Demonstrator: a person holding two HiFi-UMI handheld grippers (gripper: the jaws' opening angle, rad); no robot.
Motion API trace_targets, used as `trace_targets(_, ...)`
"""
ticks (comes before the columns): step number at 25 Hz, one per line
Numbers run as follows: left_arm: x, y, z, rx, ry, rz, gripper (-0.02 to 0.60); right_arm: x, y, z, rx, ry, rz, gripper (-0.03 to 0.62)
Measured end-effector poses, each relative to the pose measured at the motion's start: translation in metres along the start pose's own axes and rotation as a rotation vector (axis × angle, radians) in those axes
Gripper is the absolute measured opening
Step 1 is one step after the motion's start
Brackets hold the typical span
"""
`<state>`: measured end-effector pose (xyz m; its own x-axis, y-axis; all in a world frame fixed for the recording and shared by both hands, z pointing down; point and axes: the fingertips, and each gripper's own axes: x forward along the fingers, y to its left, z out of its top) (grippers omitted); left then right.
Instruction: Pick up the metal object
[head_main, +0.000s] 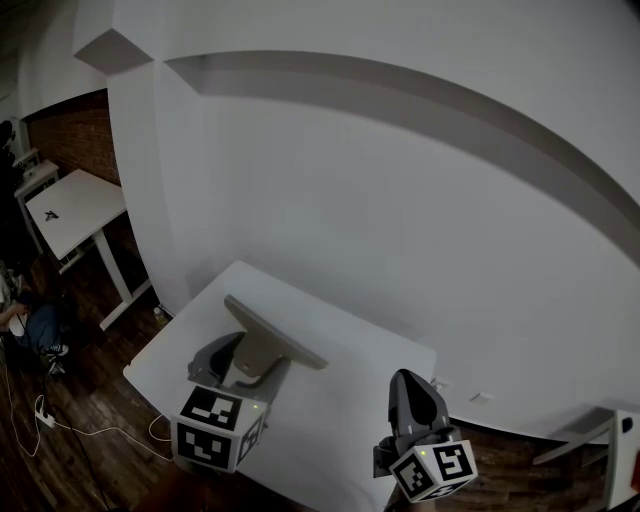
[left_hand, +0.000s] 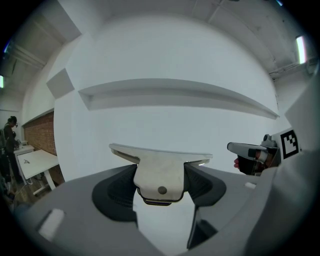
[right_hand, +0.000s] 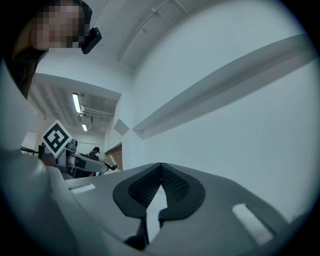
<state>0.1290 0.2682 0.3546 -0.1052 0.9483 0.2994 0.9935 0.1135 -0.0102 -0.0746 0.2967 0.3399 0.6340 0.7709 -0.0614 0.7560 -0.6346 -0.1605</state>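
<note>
Evidently we have the pickup largely done: our left gripper (head_main: 238, 368) is clamped at a middling width on the tab of the metal object (left_hand: 160, 170), whose flat bar sits crosswise just beyond the jaw tips. It appears to hang clear above the white counter (head_main: 340, 420). Our right gripper (right_hand: 160, 171), off to that gripper's right, is closed tip to tip on nothing. Little seems left beyond a steady hold.
</note>
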Motion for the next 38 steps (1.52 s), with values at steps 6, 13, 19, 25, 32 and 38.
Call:
trace_targets(6, -0.0019, -0.0019, 0.0021, 0.0, 0.0, -0.003, 0.29, 0.0004, 0.0005, 0.0039, -0.005, -0.003, 0.001, 0.012)
trace_targets(13, -0.0024, -0.0026, 0.0028, 0.006, -0.004, 0.006, 0.29, 0.0009, 0.0025, 0.0007, -0.069, 0.012, 0.008, 0.011)
trace_targets(19, -0.003, -0.0033, 0.0026, 0.01, 0.001, 0.008, 0.29, -0.0002, 0.0022, 0.0031, -0.024, 0.006, 0.021, 0.012)
trace_targets(25, -0.0041, -0.0042, 0.0042, 0.012, -0.003, 0.011, 0.29, -0.0021, -0.0019, 0.0068, -0.012, -0.012, 0.012, 0.012)
trace_targets(32, -0.006, -0.0029, 0.0059, 0.016, -0.007, 0.019, 0.29, -0.0032, -0.0048, 0.0077, -0.002, -0.017, 0.001, 0.012)
trace_targets(38, -0.0095, -0.0022, 0.0075, 0.019, -0.013, 0.024, 0.29, -0.004, 0.0008, 0.0058, -0.049, -0.002, 0.008, 0.012)
